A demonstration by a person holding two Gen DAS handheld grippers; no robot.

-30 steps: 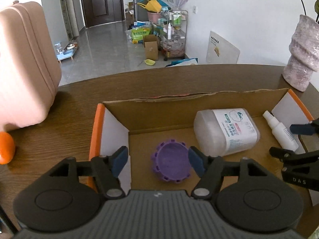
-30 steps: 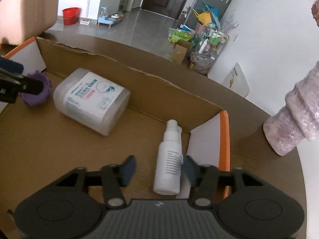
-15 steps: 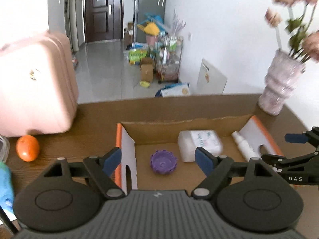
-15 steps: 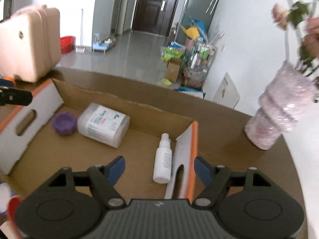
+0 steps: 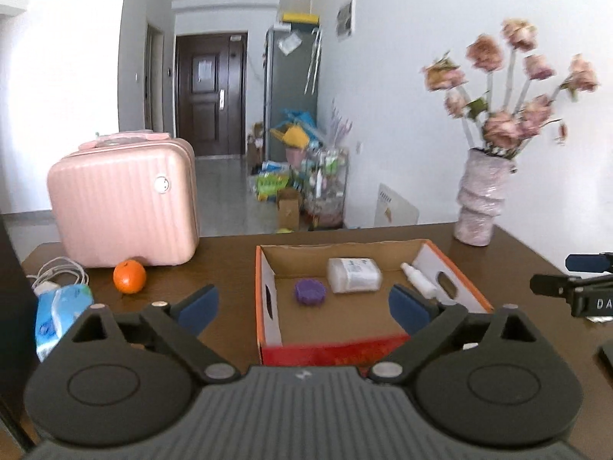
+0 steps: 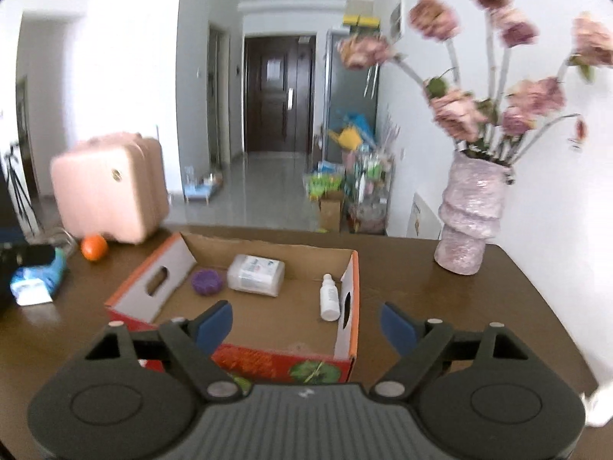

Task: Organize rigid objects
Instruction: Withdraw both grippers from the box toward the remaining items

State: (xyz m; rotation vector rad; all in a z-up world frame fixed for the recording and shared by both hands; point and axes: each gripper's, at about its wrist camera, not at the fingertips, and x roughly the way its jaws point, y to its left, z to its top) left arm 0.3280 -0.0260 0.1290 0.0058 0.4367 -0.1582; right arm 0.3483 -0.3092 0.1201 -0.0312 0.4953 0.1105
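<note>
On the brown table (image 5: 230, 253), a cardboard box (image 5: 268, 299) is sitting open with three things lying inside it: a purple cap (image 5: 309, 292) toward its left end, a clear tub with a white label (image 5: 354, 274) just beside the cap, and a small white spray bottle (image 5: 418, 281) lying along the right wall. The left gripper (image 5: 302, 306) is hovering in front of the box, its jaws opening wide with nothing between them. The right gripper (image 6: 306, 324) is doing the same on its side, jaws opening and empty, the box showing past them.

Judging by this, most of the sorting is looking done, since the hard items are resting in the box and neither claw is carrying anything. What is left is unclear: an orange (image 5: 129, 276), a blue-and-white soft pack (image 5: 57, 314) and a white cable (image 5: 57, 270) are lying outside, beside a pink case (image 5: 122, 201), and a vase of flowers (image 5: 481, 199) is standing apart to the right. Whether any of these belongs in the box cannot be told.
</note>
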